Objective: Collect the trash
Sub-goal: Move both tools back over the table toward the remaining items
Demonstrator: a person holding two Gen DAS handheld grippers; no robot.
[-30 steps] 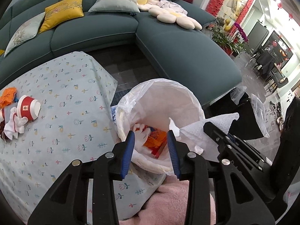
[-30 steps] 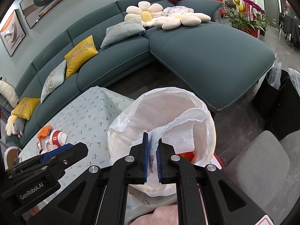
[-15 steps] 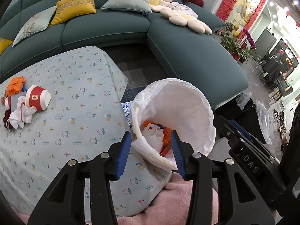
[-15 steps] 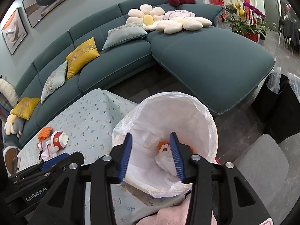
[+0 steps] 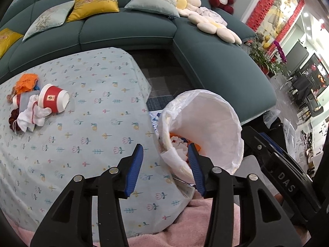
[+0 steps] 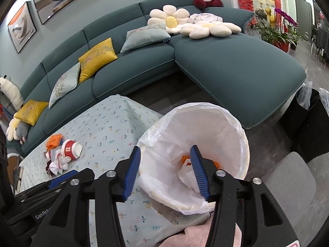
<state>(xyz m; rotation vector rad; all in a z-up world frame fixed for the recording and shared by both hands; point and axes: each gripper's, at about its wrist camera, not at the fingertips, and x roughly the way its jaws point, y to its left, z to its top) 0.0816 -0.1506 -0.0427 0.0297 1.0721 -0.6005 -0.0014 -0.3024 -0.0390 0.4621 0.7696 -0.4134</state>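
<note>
- Grippers first: the left gripper [image 5: 164,158] has its jaws spread with nothing between the pads, its right finger overlapping the bin's near rim in view. The right gripper [image 6: 165,164] is likewise released and empty, straddling that same rim.
- Just beyond the fingers, the trash bin [image 5: 232,123], lined with a white plastic bag [image 6: 226,127], stands at the corner of the table [image 5: 98,127]. White tissue and orange scraps already lie inside.
- Farther off on the floral cloth, well apart from the bin, sits the remaining trash: a tipped red paper cup [image 5: 53,100], crumpled white tissue [image 5: 30,115] against it, and an orange wrapper [image 5: 26,80] behind.
- Risks, as I judge them: a finger close to the loose liner could snag it and pull the bag off the rim or tip the bin; the cup, lying on its side, may roll when pinched; grabbing the tangled pile could drag neighbouring pieces off the table edge.
- Beyond, the teal sofa [image 6: 236,61] carries cushions.
</note>
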